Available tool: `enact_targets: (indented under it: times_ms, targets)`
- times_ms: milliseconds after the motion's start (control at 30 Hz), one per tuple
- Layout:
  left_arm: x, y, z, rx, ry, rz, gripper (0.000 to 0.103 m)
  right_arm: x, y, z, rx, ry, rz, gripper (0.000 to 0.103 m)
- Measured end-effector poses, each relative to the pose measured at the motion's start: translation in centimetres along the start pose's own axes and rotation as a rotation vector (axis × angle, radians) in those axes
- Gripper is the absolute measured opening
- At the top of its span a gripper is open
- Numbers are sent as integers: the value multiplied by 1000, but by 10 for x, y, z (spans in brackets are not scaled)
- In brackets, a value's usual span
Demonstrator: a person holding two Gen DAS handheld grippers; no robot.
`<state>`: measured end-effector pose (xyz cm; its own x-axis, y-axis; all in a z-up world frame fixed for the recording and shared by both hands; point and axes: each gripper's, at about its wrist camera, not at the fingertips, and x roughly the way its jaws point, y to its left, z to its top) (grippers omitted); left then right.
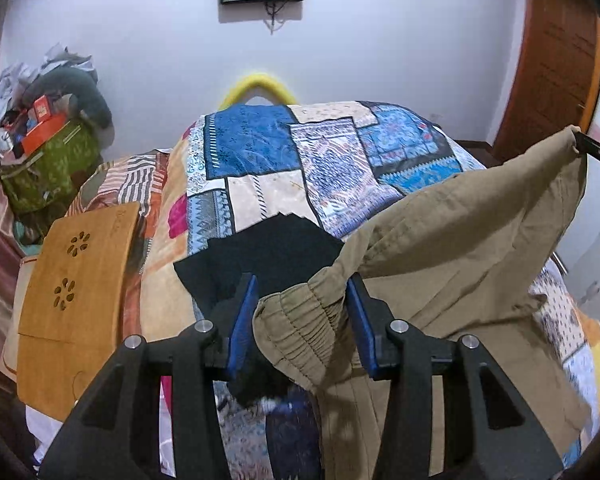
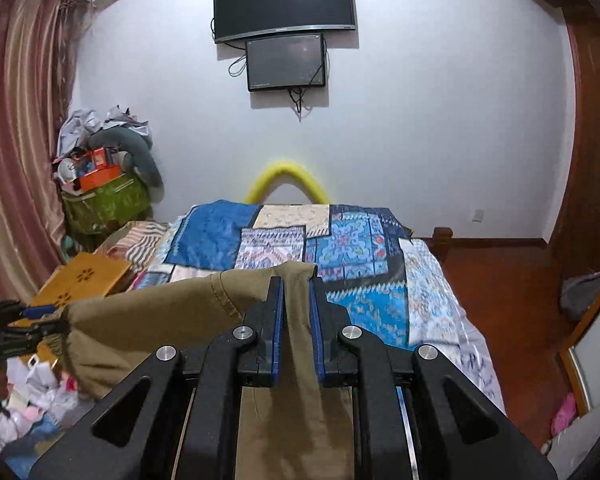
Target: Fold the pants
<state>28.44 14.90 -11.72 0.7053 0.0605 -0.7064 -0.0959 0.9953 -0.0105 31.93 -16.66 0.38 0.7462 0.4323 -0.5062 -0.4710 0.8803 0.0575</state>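
Left wrist view: the left gripper (image 1: 302, 300) points forward over the bed (image 1: 284, 168), fingers level and side by side. Its blue pads (image 1: 244, 320) stand apart, with the gathered elastic waistband of the khaki pants (image 1: 452, 248) bunched between them. The right pad touches the fabric; a gap shows beside the left pad, so whether the waistband is actually clamped cannot be told. The pants span upward to the right, where a corner is pinched by the right gripper (image 1: 580, 144), of which only a dark tip shows at the frame edge. A black cloth (image 1: 268, 252) lies on the patchwork bedspread just ahead of the fingers. A wooden lap tray (image 1: 76, 280) rests at the bed's left side.

Right wrist view: the right gripper (image 2: 297, 308) is held level above the bed (image 2: 380, 280), aimed at the wall-mounted television (image 2: 284, 0). Its pads (image 2: 278, 320) press together on a vertical fold of the pants (image 2: 160, 312), which hang below the fingers and stretch left to the left gripper (image 2: 40, 322).
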Motion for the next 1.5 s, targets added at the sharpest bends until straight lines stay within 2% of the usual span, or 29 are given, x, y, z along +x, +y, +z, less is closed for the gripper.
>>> enact_targets:
  times_ms: [233,567,767,933,1067,1200,1300,1367,1433,1500]
  targets:
    - [-27,-20,-48,78,1,-12,45,-42,4,-56,20,51,13,11]
    - [-38,-32,-110,134,80,-49,45,-79,18,-132,66,181,24,11]
    - [-41,-36,-139,149,125,-56,45,-88,24,-174,115,277,39,11]
    - [-42,-38,-157,166,163,-44,45,-100,32,-197,131,321,25,15]
    - [-54,-39,-161,170,150,-49,45,-107,38,-211,145,373,31,17]
    - [-70,-44,-156,192,108,-32,56,-119,46,-220,145,379,15,19]
    - [-84,-50,-148,226,61,-15,66,-130,50,-210,139,336,11,32]
    - [-89,-54,-142,241,48,-22,74,-137,54,-199,125,293,8,47]
    - [-91,-60,-139,273,37,-26,87,-141,59,-189,110,257,11,54]
    - [-88,-67,-139,314,37,-14,92,-141,65,-178,87,230,23,63]
